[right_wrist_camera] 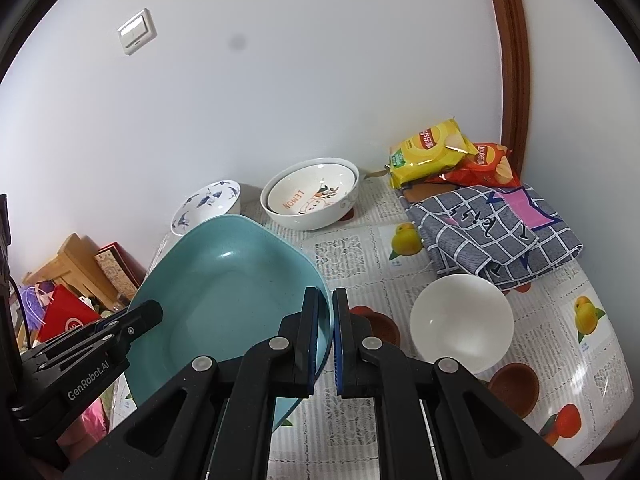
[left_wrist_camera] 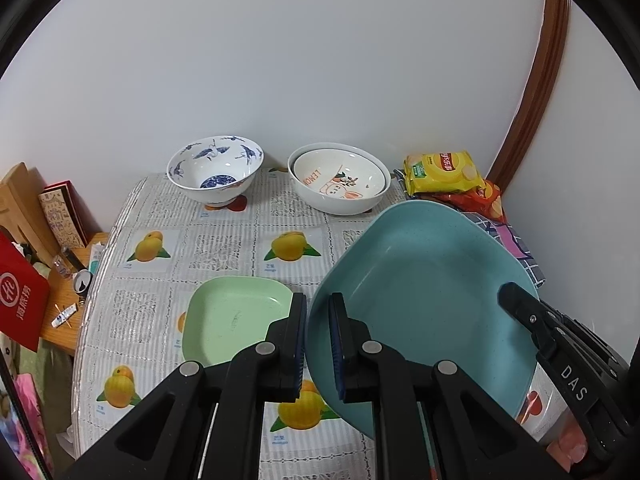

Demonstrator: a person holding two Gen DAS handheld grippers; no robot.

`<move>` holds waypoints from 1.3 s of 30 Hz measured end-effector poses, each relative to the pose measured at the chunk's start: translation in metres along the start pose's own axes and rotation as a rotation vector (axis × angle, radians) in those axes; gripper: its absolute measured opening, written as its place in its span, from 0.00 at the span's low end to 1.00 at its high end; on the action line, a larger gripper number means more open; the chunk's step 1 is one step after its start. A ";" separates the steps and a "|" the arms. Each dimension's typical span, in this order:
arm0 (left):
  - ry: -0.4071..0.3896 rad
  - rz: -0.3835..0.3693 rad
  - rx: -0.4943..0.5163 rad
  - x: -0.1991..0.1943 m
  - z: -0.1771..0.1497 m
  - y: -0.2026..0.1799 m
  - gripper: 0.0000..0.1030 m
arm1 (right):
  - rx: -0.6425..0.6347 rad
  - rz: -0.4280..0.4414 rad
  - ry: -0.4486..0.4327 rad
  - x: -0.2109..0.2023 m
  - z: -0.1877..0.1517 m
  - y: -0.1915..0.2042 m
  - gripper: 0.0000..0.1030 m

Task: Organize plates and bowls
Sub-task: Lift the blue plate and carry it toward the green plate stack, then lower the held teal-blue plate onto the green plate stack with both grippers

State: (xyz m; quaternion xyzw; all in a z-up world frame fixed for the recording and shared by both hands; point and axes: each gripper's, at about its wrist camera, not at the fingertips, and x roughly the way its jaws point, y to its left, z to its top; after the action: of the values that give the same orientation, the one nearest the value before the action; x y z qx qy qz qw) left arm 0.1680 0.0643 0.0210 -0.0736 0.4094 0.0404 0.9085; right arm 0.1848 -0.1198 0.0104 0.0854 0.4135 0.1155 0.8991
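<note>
Both grippers hold a large teal square plate (left_wrist_camera: 424, 280) tilted above the table. My left gripper (left_wrist_camera: 318, 312) is shut on its left rim. My right gripper (right_wrist_camera: 326, 308) is shut on its right rim, and the plate (right_wrist_camera: 224, 292) fills the left of the right wrist view. A smaller green square plate (left_wrist_camera: 236, 316) lies flat on the table left of the teal one. A blue-and-white bowl (left_wrist_camera: 214, 174) and a white lemon-print bowl nested in a larger white bowl (left_wrist_camera: 340, 182) stand at the back. A plain white bowl (right_wrist_camera: 460, 322) sits at the right.
Yellow and red chip bags (right_wrist_camera: 436, 152) and a folded checked cloth (right_wrist_camera: 496, 232) lie at the back right corner. The table (left_wrist_camera: 224, 248) has a fruit-print cover. A side shelf with a red box (left_wrist_camera: 22, 296) and clutter stands left of the table.
</note>
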 end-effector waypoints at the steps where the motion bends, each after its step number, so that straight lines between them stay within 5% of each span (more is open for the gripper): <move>1: -0.001 0.002 -0.002 0.000 0.000 0.001 0.11 | -0.001 0.002 0.000 0.000 0.000 0.002 0.07; 39: 0.037 0.138 -0.122 0.014 -0.008 0.091 0.11 | -0.107 0.106 0.097 0.058 -0.013 0.083 0.07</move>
State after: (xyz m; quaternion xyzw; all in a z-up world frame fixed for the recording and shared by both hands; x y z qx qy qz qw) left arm 0.1587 0.1531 -0.0038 -0.1010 0.4270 0.1262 0.8897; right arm 0.2005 -0.0231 -0.0191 0.0532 0.4449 0.1887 0.8738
